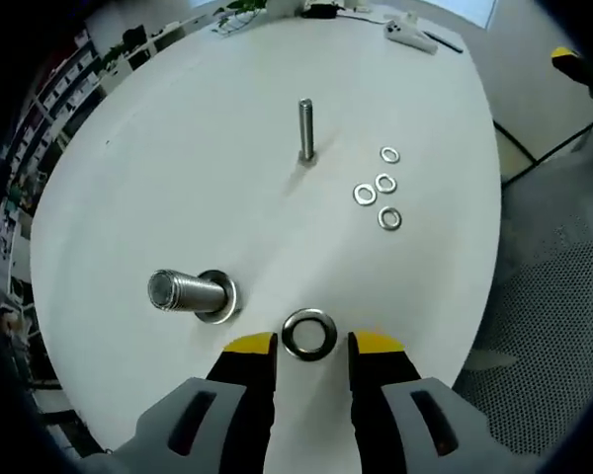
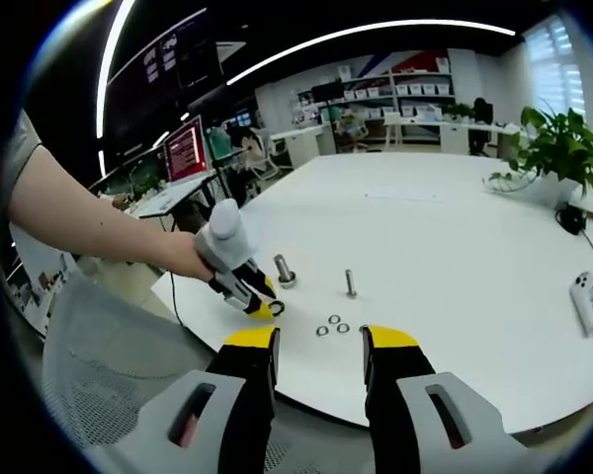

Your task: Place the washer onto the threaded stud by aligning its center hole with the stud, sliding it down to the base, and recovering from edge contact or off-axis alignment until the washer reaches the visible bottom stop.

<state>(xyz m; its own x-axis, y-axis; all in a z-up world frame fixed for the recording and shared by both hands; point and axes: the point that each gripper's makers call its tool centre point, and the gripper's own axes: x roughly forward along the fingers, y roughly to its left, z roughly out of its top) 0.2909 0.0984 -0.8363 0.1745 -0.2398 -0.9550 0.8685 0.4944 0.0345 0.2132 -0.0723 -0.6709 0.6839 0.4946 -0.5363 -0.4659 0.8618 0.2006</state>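
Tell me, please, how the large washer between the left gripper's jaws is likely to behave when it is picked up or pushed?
The large washer looks like rigid metal, so it probably will not bend. It lies flat on the smooth white table, so it will likely slide rather than roll, and its thin edge may be hard to catch. Its shiny surface could slip between the left gripper's open jaws.
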